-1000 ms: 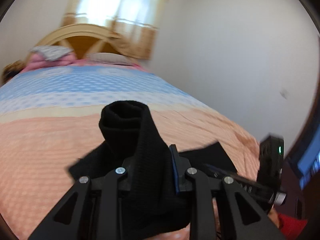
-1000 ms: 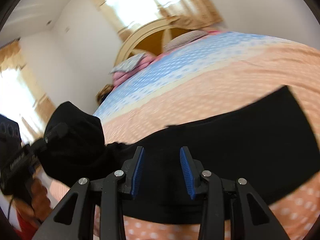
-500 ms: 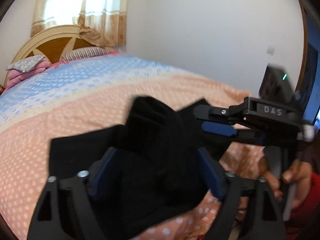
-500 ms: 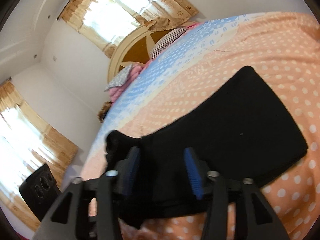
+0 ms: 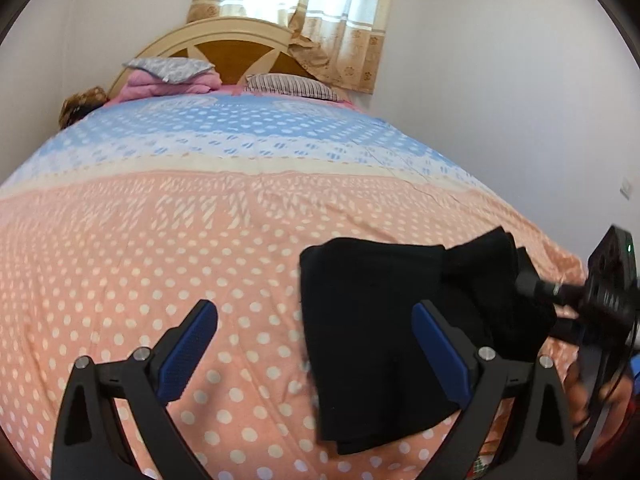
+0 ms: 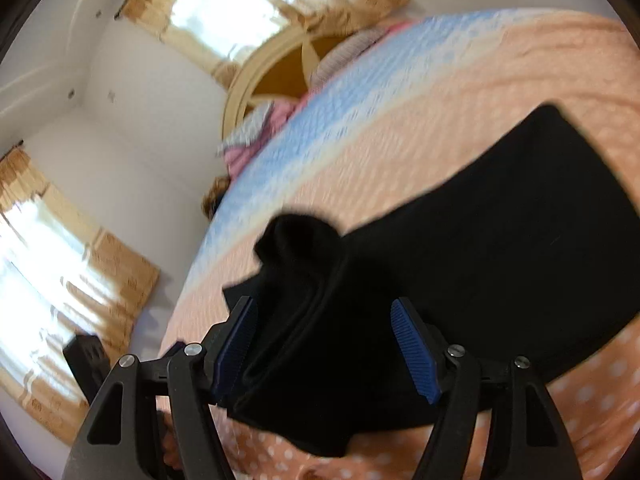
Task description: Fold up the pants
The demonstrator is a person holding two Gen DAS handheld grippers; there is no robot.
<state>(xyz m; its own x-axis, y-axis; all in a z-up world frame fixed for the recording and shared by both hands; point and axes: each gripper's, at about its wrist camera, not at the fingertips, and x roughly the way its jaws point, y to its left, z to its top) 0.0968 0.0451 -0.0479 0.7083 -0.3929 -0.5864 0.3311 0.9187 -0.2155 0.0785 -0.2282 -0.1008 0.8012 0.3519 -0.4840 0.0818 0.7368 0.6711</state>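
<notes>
Left wrist view: the pants [image 5: 384,320] are lying folded on the peach dotted bedspread [image 5: 160,260], toward its right edge. Only this view is showing the full bed — headboard [image 5: 236,50], pillows [image 5: 288,86], curtain [image 5: 304,20] — and the right gripper [image 5: 536,286] from outside, coming in at the far right with its tip in a raised bunch of black cloth.

Right wrist view: blurred, tilted. Only here is the far flat end of the pants [image 6: 500,248] showing, spreading up and right over the bedspread [image 6: 420,112], plus a second curtained window [image 6: 48,260] and a dark box [image 6: 86,360] on the left.

Left gripper [image 5: 316,354]: jaws are standing wide apart and gripping nothing. The left blue pad [image 5: 186,350] is hanging over bare bedspread; the right pad [image 5: 440,354] is sitting over the pants — cannot tell whether it is touching.

Right gripper [image 6: 324,350]: jaws are parted, with a hump of pants cloth lying between the blue pads [image 6: 412,354]. The cloth is pressing against the left pad; the right pad is looking clear of it, so it is not pinching the cloth.
</notes>
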